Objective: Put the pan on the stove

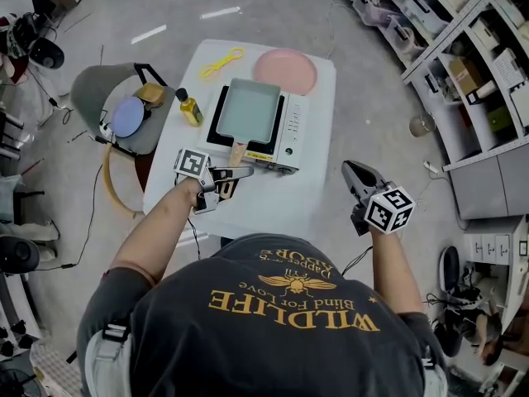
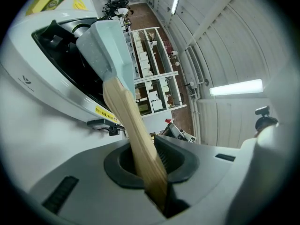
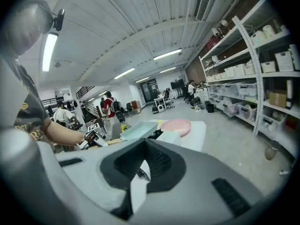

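Pinching with the left tongs [image 1: 246, 172] the wooden handle [image 1: 238, 150] of the pan [image 1: 248, 110], at 6 o'clock of its body. Lying pale green and square on the stove [image 1: 294, 131], near the middle of the white desk [image 1: 264, 205]. Holding the right tongs [image 1: 350, 169] pressed together and empty, at 4 o'clock of the stove, beyond the desk edge.

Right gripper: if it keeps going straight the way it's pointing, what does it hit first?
Probably the near edge of the white table, beside the stove that carries the pan, though depth is hard to judge.
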Tool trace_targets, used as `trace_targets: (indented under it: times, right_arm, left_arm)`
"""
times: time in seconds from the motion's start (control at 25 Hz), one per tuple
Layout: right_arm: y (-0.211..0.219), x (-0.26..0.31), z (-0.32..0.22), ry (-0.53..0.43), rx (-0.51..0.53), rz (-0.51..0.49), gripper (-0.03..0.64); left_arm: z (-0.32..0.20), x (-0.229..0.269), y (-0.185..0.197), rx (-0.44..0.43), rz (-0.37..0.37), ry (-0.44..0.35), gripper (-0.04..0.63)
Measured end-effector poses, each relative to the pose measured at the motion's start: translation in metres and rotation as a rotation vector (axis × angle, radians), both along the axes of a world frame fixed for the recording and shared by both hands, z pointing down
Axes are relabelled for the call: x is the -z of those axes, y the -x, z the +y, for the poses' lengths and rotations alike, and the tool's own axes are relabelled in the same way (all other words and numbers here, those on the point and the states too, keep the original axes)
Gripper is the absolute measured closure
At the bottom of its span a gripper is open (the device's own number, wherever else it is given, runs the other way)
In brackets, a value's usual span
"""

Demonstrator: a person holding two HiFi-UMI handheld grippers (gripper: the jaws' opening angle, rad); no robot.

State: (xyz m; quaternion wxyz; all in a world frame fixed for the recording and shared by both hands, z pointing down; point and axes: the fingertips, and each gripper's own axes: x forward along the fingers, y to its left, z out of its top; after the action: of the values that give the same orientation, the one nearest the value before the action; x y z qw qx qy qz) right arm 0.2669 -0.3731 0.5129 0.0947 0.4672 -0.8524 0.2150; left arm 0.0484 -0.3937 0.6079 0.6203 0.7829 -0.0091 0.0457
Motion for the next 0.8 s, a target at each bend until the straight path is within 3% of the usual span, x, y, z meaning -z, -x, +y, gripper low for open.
trace_targets:
  times: [0.16,0.4,0.8]
  right_arm:
    - [0.004,0.003,-0.001,-0.004,0.012,-0.001,0.615]
    - [0.006,0.003,-0.001,-0.003,0.023,0.003,0.615]
    - [0.006,0.012,-0.006,-0.021,0.036,0.002,0.615]
  left_arm:
    - [-0.004,0.001,0.000,0.045,-0.017,-0.004,0.505]
    - [-0.005,-0.001,0.003,0.100,-0.019,0.016,0.337]
    - [-0.007,-0.005,0.032,0.221,-0.035,-0.028,0.233]
